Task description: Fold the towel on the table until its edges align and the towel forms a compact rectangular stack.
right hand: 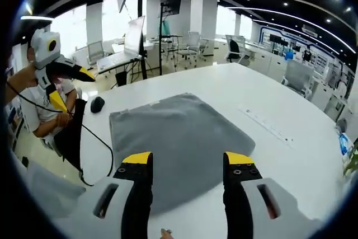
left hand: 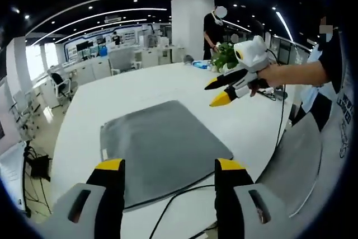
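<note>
Grey towel (right hand: 179, 138) flat, mouse (right hand: 97, 104) nearby, cable (left hand: 184, 192) perhaps touching

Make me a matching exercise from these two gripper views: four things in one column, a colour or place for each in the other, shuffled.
Things:
1. towel
2. computer mouse
3. potted plant
4. table

Descriptions:
A. green, at the table's far edge in the left gripper view
B. white
C. grey, lying flat on the table
D. black, beside the towel in the right gripper view

Pairs: 1-C, 2-D, 3-A, 4-B

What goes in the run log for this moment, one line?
towel: flat on table, unfolded | left tool: open, above towel | right tool: open, above towel | mouse beside towel
</note>
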Demonstrator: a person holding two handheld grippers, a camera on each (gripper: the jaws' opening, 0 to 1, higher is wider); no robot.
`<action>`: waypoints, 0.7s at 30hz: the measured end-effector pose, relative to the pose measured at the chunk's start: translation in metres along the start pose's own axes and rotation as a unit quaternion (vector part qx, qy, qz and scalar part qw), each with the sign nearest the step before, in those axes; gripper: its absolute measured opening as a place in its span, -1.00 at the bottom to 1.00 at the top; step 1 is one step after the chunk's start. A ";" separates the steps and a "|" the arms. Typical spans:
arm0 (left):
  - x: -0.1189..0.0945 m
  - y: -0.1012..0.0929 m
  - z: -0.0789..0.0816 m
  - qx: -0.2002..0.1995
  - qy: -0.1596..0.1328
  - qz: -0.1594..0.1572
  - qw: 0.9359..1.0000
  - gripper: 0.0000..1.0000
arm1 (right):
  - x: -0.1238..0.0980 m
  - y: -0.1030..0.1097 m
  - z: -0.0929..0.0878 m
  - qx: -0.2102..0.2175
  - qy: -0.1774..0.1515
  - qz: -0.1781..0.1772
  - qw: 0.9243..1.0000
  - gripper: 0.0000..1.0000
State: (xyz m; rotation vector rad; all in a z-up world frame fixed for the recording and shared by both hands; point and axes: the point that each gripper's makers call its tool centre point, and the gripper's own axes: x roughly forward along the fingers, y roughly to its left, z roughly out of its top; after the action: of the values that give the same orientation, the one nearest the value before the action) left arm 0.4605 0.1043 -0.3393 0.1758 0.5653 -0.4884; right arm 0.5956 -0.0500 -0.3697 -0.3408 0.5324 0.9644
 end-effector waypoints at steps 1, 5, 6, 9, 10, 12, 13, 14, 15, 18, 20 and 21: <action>0.008 -0.004 -0.005 0.007 0.006 -0.004 1.000 0.33 | 0.000 -0.002 -0.001 0.000 0.001 -0.001 1.000 -0.02; 0.031 -0.028 -0.006 0.019 0.012 -0.034 0.999 0.32 | -0.003 -0.019 -0.007 0.007 0.005 -0.007 1.000 -0.04; 0.039 -0.036 -0.006 0.021 0.016 -0.041 0.999 0.32 | -0.003 -0.023 -0.009 0.010 0.007 -0.009 1.000 -0.04; 0.056 -0.052 -0.013 0.044 0.031 -0.064 0.997 0.30 | -0.002 -0.033 -0.015 0.017 0.013 -0.013 1.000 -0.05; 0.061 -0.058 -0.016 0.053 0.037 -0.074 0.995 0.30 | -0.001 -0.036 -0.017 0.017 0.014 -0.014 1.000 -0.05; 0.073 -0.070 -0.020 0.067 0.047 -0.086 0.993 0.29 | 0.002 -0.045 -0.020 0.020 0.018 -0.019 0.999 -0.05; 0.077 -0.074 -0.021 0.070 0.049 -0.090 0.992 0.28 | 0.003 -0.047 -0.021 0.021 0.019 -0.020 0.999 -0.06; 0.082 -0.077 -0.022 0.069 0.049 -0.092 0.992 0.28 | 0.005 -0.052 -0.021 0.023 0.019 -0.022 0.999 -0.06; 0.083 -0.078 -0.023 0.068 0.049 -0.093 0.992 0.27 | 0.008 -0.055 -0.022 0.025 0.020 -0.023 0.999 -0.07; 0.096 -0.091 -0.023 0.064 0.048 -0.100 0.992 0.20 | 0.009 -0.060 -0.024 0.031 0.023 -0.027 0.999 -0.09; 0.104 -0.103 -0.024 0.065 0.049 -0.111 0.991 0.16 | 0.012 -0.064 -0.026 0.035 0.025 -0.028 0.999 -0.11; 0.109 -0.110 -0.029 0.063 0.055 -0.124 0.989 0.16 | 0.018 -0.070 -0.027 0.037 0.026 -0.030 0.999 -0.11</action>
State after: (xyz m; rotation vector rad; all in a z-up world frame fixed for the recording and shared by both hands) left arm 0.4729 -0.0264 -0.4262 0.2556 0.6680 -0.7612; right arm 0.6555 -0.0888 -0.3993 -0.3148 0.6008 0.8784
